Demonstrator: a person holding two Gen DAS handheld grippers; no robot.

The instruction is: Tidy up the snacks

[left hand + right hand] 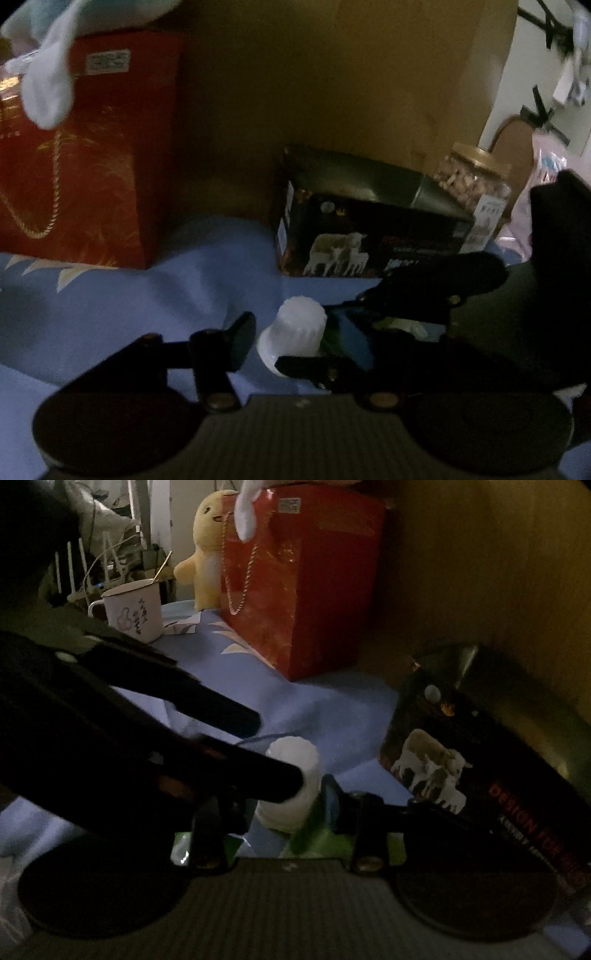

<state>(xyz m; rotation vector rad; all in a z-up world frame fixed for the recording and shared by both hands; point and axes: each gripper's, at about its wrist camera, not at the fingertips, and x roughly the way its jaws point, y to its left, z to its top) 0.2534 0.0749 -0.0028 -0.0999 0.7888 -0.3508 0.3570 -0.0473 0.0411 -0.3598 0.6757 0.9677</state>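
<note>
Both tongs (284,341) (284,812) (angled downward) half-closed around 1 white-capped bottle (295,332), grip unclear.

cloth (155,295): soft blue fabric, matt, creased | bag (103,155): glossy red paper, gold cord | box (369,236): dark printed card, slight sheen | jar (472,181): clear plastic, gold lid | cap (295,328): white ribbed plastic | mug (133,609): white enamel | toy (207,554): yellow plush
</note>
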